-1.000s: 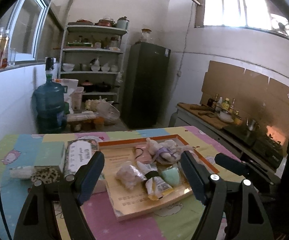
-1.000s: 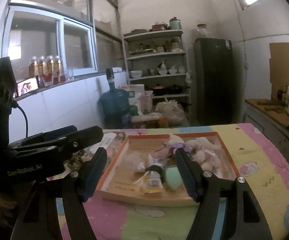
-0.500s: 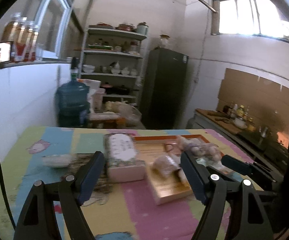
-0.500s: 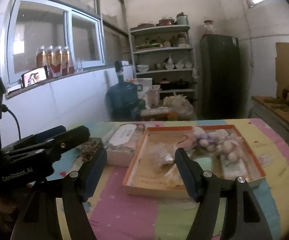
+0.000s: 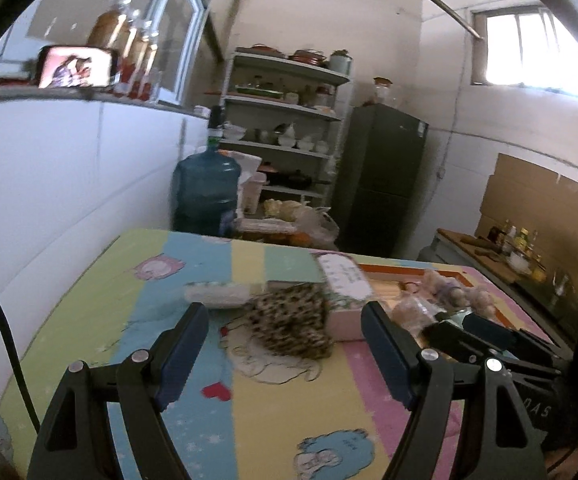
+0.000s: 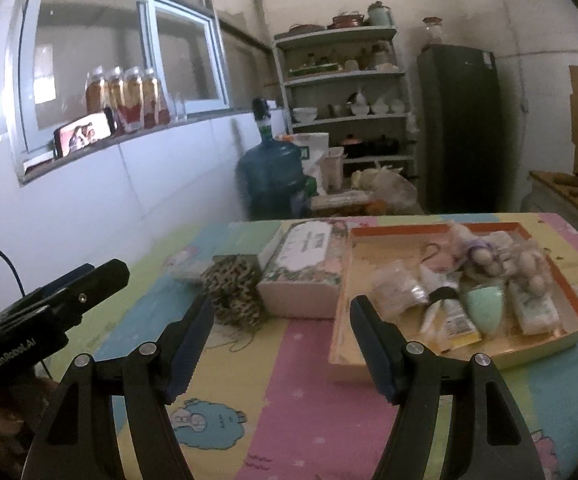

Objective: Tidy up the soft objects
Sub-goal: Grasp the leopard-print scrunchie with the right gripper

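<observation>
**Approach phase: left gripper lines up on the leopard-print item**

Step in hand, as judged: selection of the next soft object. No item is held.

Left to right on the patterned table cover (image 5: 249, 408):

1. A white soft bundle (image 5: 217, 294) lies farthest left, just beside the leopard-print fabric piece (image 5: 289, 324).
2. The leopard-print fabric piece rests against the floral tissue box (image 6: 305, 268).
3. The orange-rimmed tray (image 6: 569, 288) stands right of the box and contains soft items, including a mint-green sponge (image 6: 485, 304) and small packets.

Gripper state: the left gripper (image 5: 285, 344) has its jaws spread wide and empty, with the fabric piece framed between them. The right gripper (image 6: 281, 340) is likewise spread and empty, above bare cover in front of the box.

Next move, as judged: advance and lower the left gripper over the fabric, close on a raised fold, then carry it toward the tray.

Change from the earlier frames: both views have swung left. The left view was centred on the tray; the tray now sits at its right edge.
</observation>
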Demonstrator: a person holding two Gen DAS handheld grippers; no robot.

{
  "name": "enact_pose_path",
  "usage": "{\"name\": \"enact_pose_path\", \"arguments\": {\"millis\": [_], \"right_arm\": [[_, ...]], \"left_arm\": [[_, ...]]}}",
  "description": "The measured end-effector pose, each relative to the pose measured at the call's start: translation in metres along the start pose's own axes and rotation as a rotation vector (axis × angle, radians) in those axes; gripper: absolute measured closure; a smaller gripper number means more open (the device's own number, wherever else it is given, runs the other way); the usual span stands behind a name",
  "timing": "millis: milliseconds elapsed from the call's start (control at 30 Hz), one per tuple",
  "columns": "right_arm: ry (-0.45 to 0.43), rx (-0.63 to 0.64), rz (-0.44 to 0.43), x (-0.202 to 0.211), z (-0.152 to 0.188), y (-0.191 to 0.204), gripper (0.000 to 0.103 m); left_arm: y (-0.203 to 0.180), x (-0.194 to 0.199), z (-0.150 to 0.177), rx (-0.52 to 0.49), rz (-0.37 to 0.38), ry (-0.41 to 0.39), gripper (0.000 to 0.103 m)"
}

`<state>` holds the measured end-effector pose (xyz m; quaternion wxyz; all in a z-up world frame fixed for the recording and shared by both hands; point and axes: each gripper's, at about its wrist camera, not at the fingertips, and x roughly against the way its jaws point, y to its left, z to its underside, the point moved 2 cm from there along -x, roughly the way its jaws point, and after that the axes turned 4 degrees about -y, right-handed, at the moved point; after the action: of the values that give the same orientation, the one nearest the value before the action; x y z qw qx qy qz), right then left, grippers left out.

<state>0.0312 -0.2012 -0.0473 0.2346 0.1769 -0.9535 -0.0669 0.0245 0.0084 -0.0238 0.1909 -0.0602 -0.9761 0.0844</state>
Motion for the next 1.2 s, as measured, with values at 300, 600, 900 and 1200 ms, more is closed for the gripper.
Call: {"name": "enact_pose_path", "arguments": {"millis": [300, 600, 900, 1200], "right_arm": [[0.076, 0.017, -0.030, -0.032, 0.011, 0.024, 0.031], [0.197, -0.003, -0.058, -0.102, 0.016, 0.039, 0.031], [0.292, -0.016, 0.007, -0.147, 0.023, 0.041, 0.031], [0.293, -0.014, -0.018, -0.156, 0.023, 0.044, 0.090]], "left_arm": [[0.044, 0.006, 0.006, 0.063, -0.050, -0.005, 0.025], [0.077, 0.010, 0.011, 0.105, -0.084, -0.006, 0.025], [0.096, 0.007, 0.016, 0.127, -0.093, 0.011, 0.025], [0.100, -0.003, 0.013, 0.082, -0.073, 0.031, 0.025]]}}
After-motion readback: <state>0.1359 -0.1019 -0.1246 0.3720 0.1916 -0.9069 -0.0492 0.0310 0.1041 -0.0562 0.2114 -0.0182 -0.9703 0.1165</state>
